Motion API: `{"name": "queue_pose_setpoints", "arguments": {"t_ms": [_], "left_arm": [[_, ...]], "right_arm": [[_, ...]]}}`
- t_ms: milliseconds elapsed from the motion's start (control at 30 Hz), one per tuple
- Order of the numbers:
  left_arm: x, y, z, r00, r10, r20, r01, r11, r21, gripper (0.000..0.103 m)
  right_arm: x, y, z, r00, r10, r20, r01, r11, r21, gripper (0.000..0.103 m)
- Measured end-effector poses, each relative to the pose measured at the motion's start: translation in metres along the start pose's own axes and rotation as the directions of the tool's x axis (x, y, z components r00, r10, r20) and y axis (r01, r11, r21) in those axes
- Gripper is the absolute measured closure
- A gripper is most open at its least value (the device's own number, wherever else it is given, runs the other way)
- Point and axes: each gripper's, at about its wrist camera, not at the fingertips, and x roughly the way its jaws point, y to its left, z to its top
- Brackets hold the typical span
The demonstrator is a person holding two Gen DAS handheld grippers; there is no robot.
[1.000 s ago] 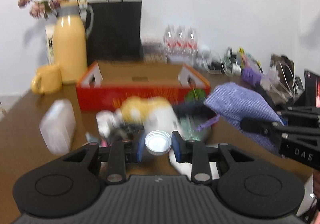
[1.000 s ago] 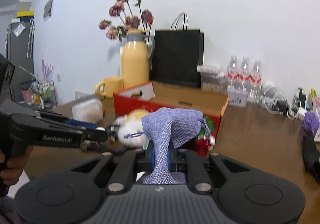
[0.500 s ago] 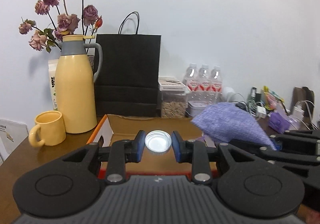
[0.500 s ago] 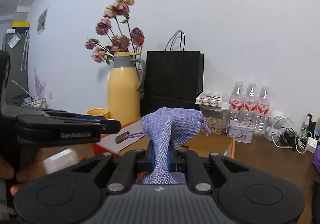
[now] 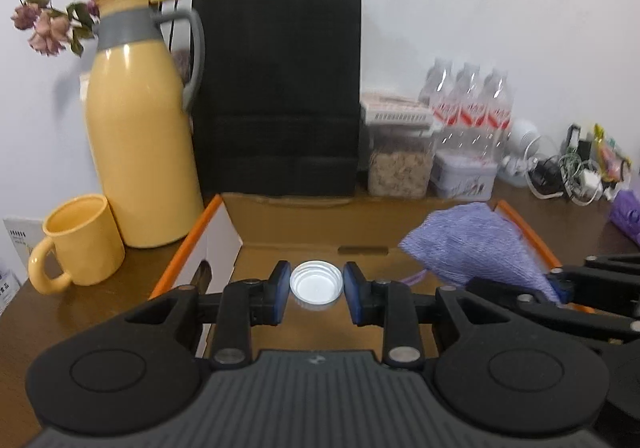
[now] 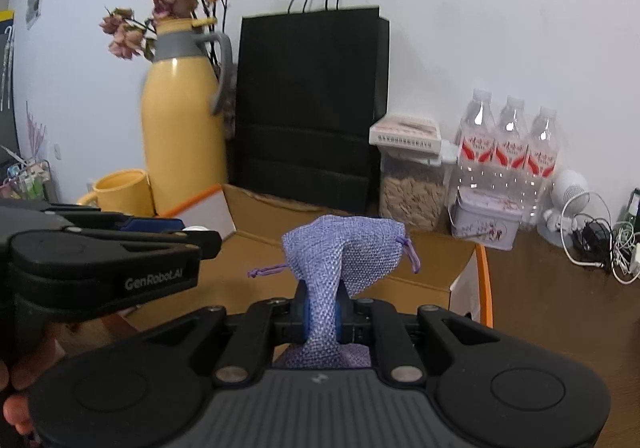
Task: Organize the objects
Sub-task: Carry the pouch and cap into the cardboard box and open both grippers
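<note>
White cap (image 5: 316,285) sits between jaws, seemingly pinched, above box (image 5: 304,224).

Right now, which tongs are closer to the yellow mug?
Left. The left tongs, shut on a small metal lid, sit over the open box beside the yellow mug. The right tongs, gripping the purple pouch, are farther from the mug, beyond the left ones.

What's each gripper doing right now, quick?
Left gripper: closed on the small white cap.
Right gripper: closed on the purple mesh pouch.
</note>
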Motion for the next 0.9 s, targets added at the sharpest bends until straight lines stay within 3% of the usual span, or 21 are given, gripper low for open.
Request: {"name": "queue_pose_setpoints", "arguments": {"t_ms": [133,233,333,400,433,500,600,900], "left_arm": [[0.009,0.004,-0.004,0.999,0.001,-0.032,-0.001,1.000,-0.009,0.073],[0.010,0.005,-0.006,0.999,0.006,-0.046,-0.007,1.000,-0.013,0.071],[0.010,0.005,-0.005,0.999,0.003,-0.043,-0.004,1.000,-0.013,0.042],[0.009,0.004,-0.005,0.999,0.014,-0.035,-0.014,1.000,-0.007,0.008],[0.008,0.004,-0.004,0.999,0.025,-0.028,-0.025,1.000,-0.007,0.001],[0.006,0.003,-0.004,0.999,0.049,-0.009,-0.049,0.999,-0.002,0.000],[0.004,0.004,-0.002,0.998,0.055,-0.008,-0.056,0.998,-0.013,0.000],[-0.012,0.010,0.006,0.998,0.049,0.033,-0.048,0.998,-0.048,0.000]], "right_arm": [[0.011,-0.002,-0.005,0.999,-0.003,-0.047,0.003,1.000,0.010,0.093],[0.013,-0.001,-0.007,0.998,-0.014,-0.060,0.014,1.000,0.007,0.083],[0.011,-0.001,-0.007,0.998,-0.027,-0.055,0.028,1.000,0.003,0.050],[0.008,0.000,-0.006,0.998,-0.041,-0.047,0.040,0.999,-0.004,0.026],[0.007,0.000,-0.005,0.998,-0.050,-0.042,0.049,0.999,-0.009,0.020],[0.004,0.001,-0.004,0.998,-0.059,-0.030,0.059,0.998,-0.014,0.006],[0.003,0.001,-0.003,0.998,-0.064,-0.025,0.064,0.998,-0.013,0.000],[-0.012,-0.001,0.003,0.996,-0.082,0.022,0.082,0.997,-0.006,0.000]]}}
